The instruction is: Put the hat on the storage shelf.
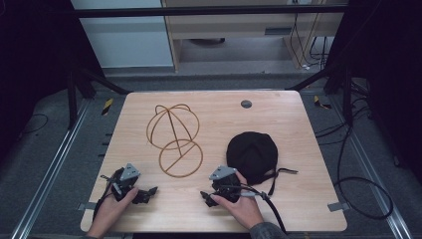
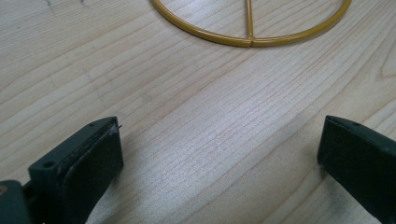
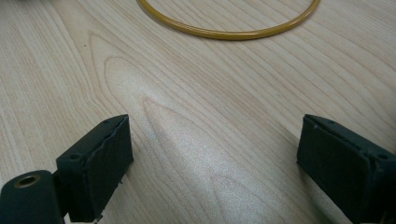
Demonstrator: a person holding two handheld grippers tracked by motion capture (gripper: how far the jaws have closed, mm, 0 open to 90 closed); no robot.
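Wire stand (image 1: 174,139) on wooden table (image 1: 288,199)

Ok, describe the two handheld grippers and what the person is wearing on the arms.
Both the left gripper and right gripper are black, each topped by a grey three-cornered plate. Their jaws are blocky black pads with screw holes. A black cable trails from the right one. A dark grey sleeve covers the right wrist.

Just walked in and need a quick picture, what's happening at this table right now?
A person sits at a wooden table with a gripper in each hand. The left gripper and right gripper rest near the front edge, jaws open, holding nothing. Ahead lie a gold wire hat stand and, to its right, a black cap, both untouched.
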